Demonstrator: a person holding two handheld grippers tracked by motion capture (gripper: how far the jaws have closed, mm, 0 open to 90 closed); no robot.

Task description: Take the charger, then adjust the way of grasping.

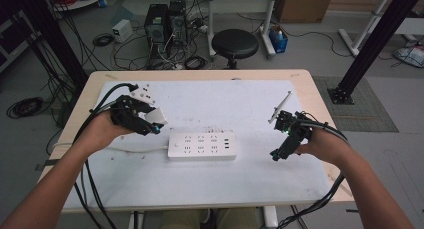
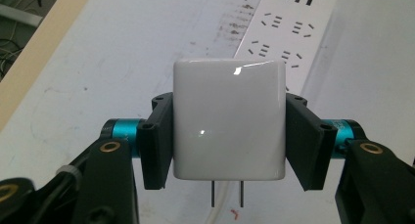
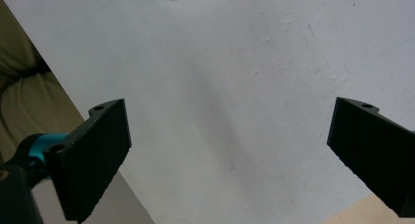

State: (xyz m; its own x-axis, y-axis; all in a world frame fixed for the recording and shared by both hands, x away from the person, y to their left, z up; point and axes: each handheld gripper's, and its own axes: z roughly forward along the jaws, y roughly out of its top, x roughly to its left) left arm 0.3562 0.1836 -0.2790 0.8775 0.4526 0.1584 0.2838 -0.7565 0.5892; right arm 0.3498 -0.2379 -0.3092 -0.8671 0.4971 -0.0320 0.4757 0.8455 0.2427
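The left gripper (image 2: 229, 123) is clamped on a glossy white, square-bodied plastic charger plug (image 2: 229, 119): its two black ribbed pads press flat against the plug's opposite sides, and two thin metal prongs stick out from the plug's lower face. In the high view the same left gripper (image 1: 156, 121) holds the charger plug (image 1: 156, 117) off the table, just beyond the left end of the long white plastic power strip (image 1: 201, 146), which serves as the landmark here. The plug hangs above the white mat (image 1: 210, 101), close to the strip's left end but not touching it.

The power strip lies flat near the middle of the mat, its length running left to right, with several rows of sockets on top. A white cord (image 1: 135, 149) leaves its left end and runs away toward the left edge of the light wooden table (image 1: 310, 84). In the left gripper view the power strip (image 2: 288, 26) shows behind the plug, slanting away to the upper right.

The right gripper (image 1: 281, 148) hovers well to the right of the strip, apart from it. In the right gripper view its jaws stand wide apart with nothing between them, and bare white mat (image 3: 244, 77) lies beneath them.
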